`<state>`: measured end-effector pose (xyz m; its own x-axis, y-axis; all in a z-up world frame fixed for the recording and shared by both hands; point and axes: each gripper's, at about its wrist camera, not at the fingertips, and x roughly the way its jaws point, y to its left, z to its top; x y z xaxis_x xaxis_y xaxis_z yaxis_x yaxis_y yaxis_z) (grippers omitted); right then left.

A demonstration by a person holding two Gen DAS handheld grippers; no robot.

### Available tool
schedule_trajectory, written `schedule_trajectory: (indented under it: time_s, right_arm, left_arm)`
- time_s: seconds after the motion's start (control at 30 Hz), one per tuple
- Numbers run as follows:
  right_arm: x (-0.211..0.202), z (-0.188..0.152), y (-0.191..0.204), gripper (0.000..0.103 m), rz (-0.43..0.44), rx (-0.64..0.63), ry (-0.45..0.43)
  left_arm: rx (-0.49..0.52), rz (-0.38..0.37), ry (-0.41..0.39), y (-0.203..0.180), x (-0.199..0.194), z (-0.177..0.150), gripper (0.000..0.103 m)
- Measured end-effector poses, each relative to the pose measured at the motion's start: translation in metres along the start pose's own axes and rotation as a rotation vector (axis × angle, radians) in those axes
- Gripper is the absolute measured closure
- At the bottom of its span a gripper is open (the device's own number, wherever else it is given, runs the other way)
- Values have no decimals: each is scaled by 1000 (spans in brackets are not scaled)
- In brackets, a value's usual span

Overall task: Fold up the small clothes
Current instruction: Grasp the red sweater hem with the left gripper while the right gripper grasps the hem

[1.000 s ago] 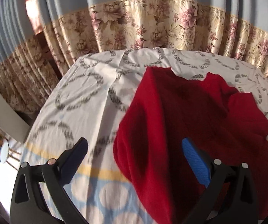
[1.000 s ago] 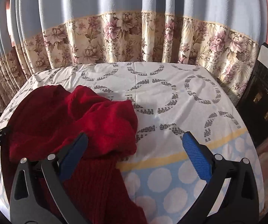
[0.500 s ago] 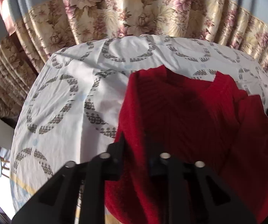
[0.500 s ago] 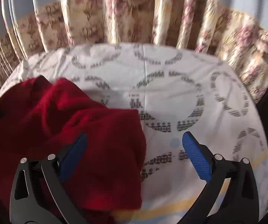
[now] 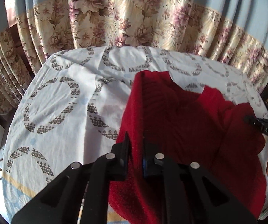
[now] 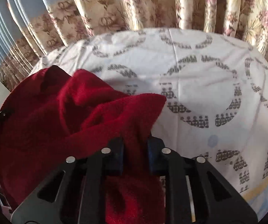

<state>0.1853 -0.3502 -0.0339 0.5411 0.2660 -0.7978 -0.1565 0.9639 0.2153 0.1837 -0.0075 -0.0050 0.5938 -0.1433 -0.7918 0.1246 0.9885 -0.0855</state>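
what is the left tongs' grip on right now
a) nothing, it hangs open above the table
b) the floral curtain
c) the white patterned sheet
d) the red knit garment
d: in the left wrist view the left tongs are shut with a fold of the red knit garment pinched between the pads, near its left edge; the white patterned sheet lies bare beside them.

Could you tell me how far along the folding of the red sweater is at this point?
Early stage. Done: the red sweater lies on the patterned sheet. In hand: the left gripper is shut on its edge, and the right gripper is closing on a bunched part. Left: every fold; it is still rumpled.
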Motion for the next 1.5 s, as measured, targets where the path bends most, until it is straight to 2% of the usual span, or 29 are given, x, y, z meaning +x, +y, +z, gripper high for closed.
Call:
schedule_trajectory:
  time_s: [0.17, 0.27, 0.5, 0.57, 0.67, 0.77, 0.83, 0.93, 1.0, 1.03, 1.07, 1.1, 1.13, 1.4, 1.43, 1.47, 1.5]
  right_arm:
    - [-17, 3, -1, 85, -5, -8, -39]
    - [-27, 3, -4, 85, 3, -3, -58]
    - [-34, 2, 0, 85, 8, -10, -89]
    - [-35, 3, 0, 86, 7, -4, -94]
    - [-44, 4, 1, 86, -6, 8, -134]
    - [-49, 8, 1, 87, -12, 9, -157]
    - [-49, 12, 2, 88, -30, -1, -168]
    - [-54, 21, 1, 88, -40, -1, -181]
    - [-56, 25, 4, 88, -40, -14, -183]
    - [-57, 26, 7, 88, -45, -27, -185]
    - [-57, 25, 8, 88, -47, -31, -186]
    - [-56, 25, 9, 88, -47, -33, -185]
    - [-55, 25, 10, 88, -46, -32, -184]
    - [-47, 19, 2, 87, -33, -3, -166]
    - [-47, 19, 2, 87, -32, -2, -165]
    - [-47, 19, 1, 87, -31, -1, -165]
    - [-47, 20, 1, 87, -28, 2, -167]
  left_arm:
    - [-12, -43, 5, 6, -9, 6, 92]
    - [2, -42, -3, 5, -16, 6, 92]
    - [32, -99, -3, 9, -29, 5, 91]
    - [22, -118, -3, 15, -33, 4, 88]
    - [22, -82, -20, 22, -38, 4, 88]
    - [-2, 20, -34, 33, -36, 7, 99]
    - [16, 48, -24, 34, -30, 12, 103]
    - [57, 5, -10, 22, -28, 15, 103]
    - [48, -14, -15, 14, -32, 18, 99]
    - [47, -5, -10, 12, -31, 19, 77]
    - [48, 17, -9, 7, -30, 21, 29]
    - [55, 34, -23, 3, -30, 22, 16]
    - [70, 56, -34, -3, -29, 22, 15]
    - [179, 95, 46, -39, 1, 5, 15]
    - [197, 104, 51, -42, 6, 3, 19]
    - [207, 125, 51, -43, 9, 2, 53]
    - [195, 134, 74, -39, 15, 1, 74]
